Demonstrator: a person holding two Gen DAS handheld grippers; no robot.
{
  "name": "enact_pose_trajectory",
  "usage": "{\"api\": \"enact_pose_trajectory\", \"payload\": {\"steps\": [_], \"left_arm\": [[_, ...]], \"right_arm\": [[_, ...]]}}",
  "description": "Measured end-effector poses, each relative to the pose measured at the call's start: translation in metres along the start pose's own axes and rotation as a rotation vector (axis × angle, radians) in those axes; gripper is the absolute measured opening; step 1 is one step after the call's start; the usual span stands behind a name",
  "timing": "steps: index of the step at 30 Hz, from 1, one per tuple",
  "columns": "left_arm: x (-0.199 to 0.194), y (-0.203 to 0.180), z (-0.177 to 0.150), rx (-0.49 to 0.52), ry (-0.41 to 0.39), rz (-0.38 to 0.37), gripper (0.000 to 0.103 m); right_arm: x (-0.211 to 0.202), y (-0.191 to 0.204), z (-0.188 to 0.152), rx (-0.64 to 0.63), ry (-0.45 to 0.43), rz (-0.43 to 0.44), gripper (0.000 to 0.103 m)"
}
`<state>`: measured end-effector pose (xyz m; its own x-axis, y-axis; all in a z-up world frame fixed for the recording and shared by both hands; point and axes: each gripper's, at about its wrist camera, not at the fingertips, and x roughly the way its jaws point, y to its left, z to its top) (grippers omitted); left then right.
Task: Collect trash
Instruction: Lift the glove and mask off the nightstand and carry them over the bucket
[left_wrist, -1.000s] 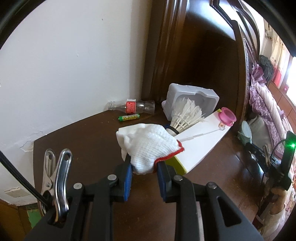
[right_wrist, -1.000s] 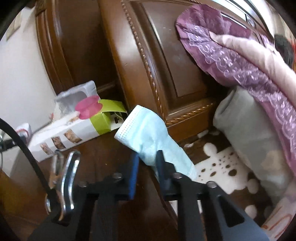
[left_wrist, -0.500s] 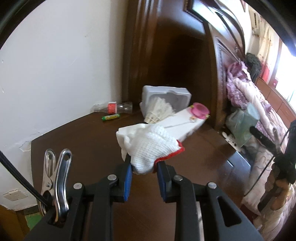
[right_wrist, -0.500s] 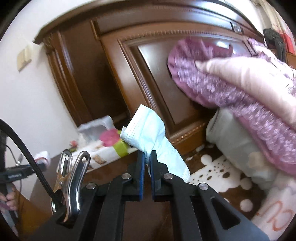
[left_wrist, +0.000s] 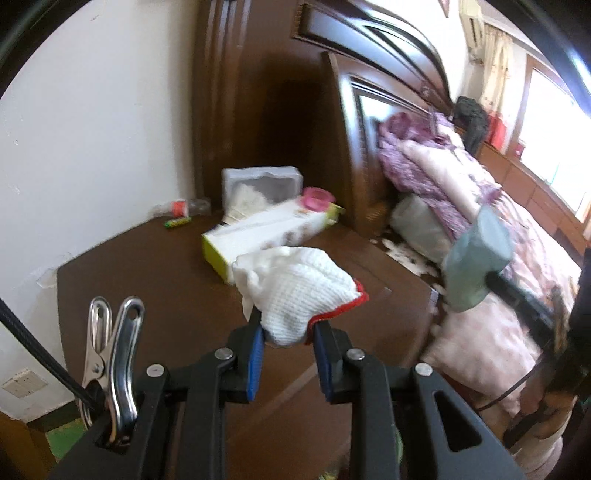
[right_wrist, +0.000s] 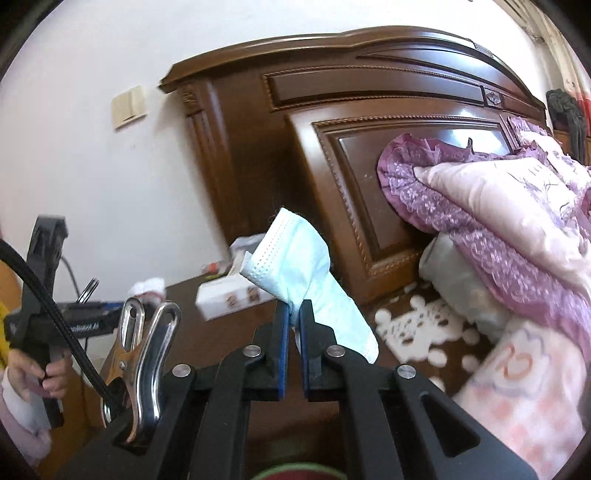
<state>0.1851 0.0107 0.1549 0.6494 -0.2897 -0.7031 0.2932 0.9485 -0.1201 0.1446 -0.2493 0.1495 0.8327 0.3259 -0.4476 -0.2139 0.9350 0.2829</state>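
Note:
My left gripper (left_wrist: 286, 328) is shut on a white knit glove with a red cuff (left_wrist: 295, 288), held above the dark wooden nightstand (left_wrist: 147, 280). My right gripper (right_wrist: 293, 317) is shut on a light blue face mask (right_wrist: 295, 258), held in the air beside the nightstand. The mask also shows in the left wrist view (left_wrist: 476, 262) at the right, over the bed. The left gripper with the glove shows in the right wrist view (right_wrist: 147, 288) at the left. More trash lies at the back of the nightstand: a plastic bottle (left_wrist: 181, 208) and a small green wrapper (left_wrist: 178, 222).
A long white and green box (left_wrist: 269, 232) with a pink lid (left_wrist: 314, 197) lies on the nightstand, a white foam tray (left_wrist: 258, 184) behind it. The dark headboard (right_wrist: 388, 166) and a bed with purple and pink bedding (right_wrist: 498, 221) are to the right. A white wall is behind.
Both grippers have pulled back and up from the nightstand, each keeping its hold. The box and tray look farther off. The right view has swung up toward the headboard and wall.

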Motion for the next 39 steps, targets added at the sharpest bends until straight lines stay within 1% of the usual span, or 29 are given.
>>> {"api": "enact_pose_trajectory", "payload": {"steps": [2,7,11,15,19,23,25,28,30,33,36,39], "left_arm": [[-0.009,-0.013,-0.010,0.004,0.004,-0.023,0.025],[-0.024,-0.043,-0.036,0.014,0.006,-0.051,0.025],[-0.035,-0.062,-0.063,-0.019,0.014,-0.114,0.025],[-0.044,-0.077,-0.087,-0.021,0.016,-0.116,0.025],[-0.054,-0.090,-0.109,-0.016,0.022,-0.119,0.026],[-0.059,-0.098,-0.130,-0.010,0.018,-0.109,0.026],[-0.057,-0.098,-0.140,-0.018,0.027,-0.113,0.026],[-0.053,-0.102,-0.159,-0.010,0.034,-0.087,0.026],[-0.049,-0.104,-0.169,-0.012,0.042,-0.093,0.026],[-0.034,-0.104,-0.186,-0.027,0.079,-0.121,0.026],[-0.018,-0.103,-0.201,-0.027,0.108,-0.114,0.026],[-0.002,-0.099,-0.217,-0.038,0.139,-0.123,0.026]], "right_arm": [[-0.013,0.004,-0.012,0.014,0.012,0.012,0.006],[-0.041,0.011,-0.040,0.050,0.040,0.014,0.006],[-0.059,0.015,-0.061,0.076,0.075,0.027,0.006],[-0.077,0.020,-0.081,0.092,0.096,0.031,0.006],[-0.092,0.025,-0.101,0.089,0.095,0.035,0.006],[-0.098,0.025,-0.118,0.103,0.111,0.029,0.006],[-0.099,0.025,-0.126,0.102,0.119,0.023,0.006],[-0.099,0.023,-0.138,0.110,0.135,0.027,0.006],[-0.097,0.023,-0.148,0.118,0.152,0.028,0.006],[-0.089,0.021,-0.162,0.124,0.181,0.032,0.007],[-0.079,0.017,-0.176,0.127,0.207,0.020,0.007],[-0.069,0.009,-0.191,0.149,0.234,0.021,0.007]]}}
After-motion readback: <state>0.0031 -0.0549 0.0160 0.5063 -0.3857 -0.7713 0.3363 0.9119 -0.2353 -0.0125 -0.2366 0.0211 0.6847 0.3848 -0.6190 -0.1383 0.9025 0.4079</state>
